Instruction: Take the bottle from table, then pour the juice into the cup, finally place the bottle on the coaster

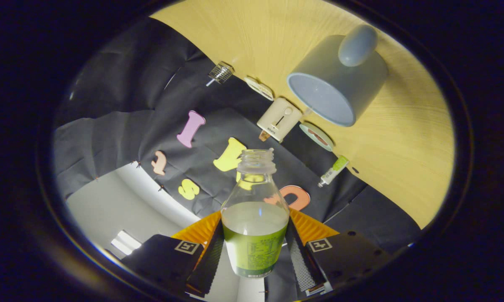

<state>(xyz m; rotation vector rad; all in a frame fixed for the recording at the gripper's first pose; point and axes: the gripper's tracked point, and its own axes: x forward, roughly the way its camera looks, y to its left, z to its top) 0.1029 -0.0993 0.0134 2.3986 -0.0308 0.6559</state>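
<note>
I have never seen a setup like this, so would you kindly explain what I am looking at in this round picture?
There is no robot arm here: a person carries a hand-held two-finger tool, and a fisheye camera riding on it looks forward along the fingers, hence the round, bent image. The view is tilted, so the wooden table appears slanted. Both fingers press on an uncapped bottle with a green label, partly full of pale juice, held between them. Beyond it on the table stands a grey-blue cup, its opening facing the camera. Near the cup, along the table's far edge, lie small items: a cream box-like gadget, a round disc that may be the coaster, and a small green-capped tube.
</note>
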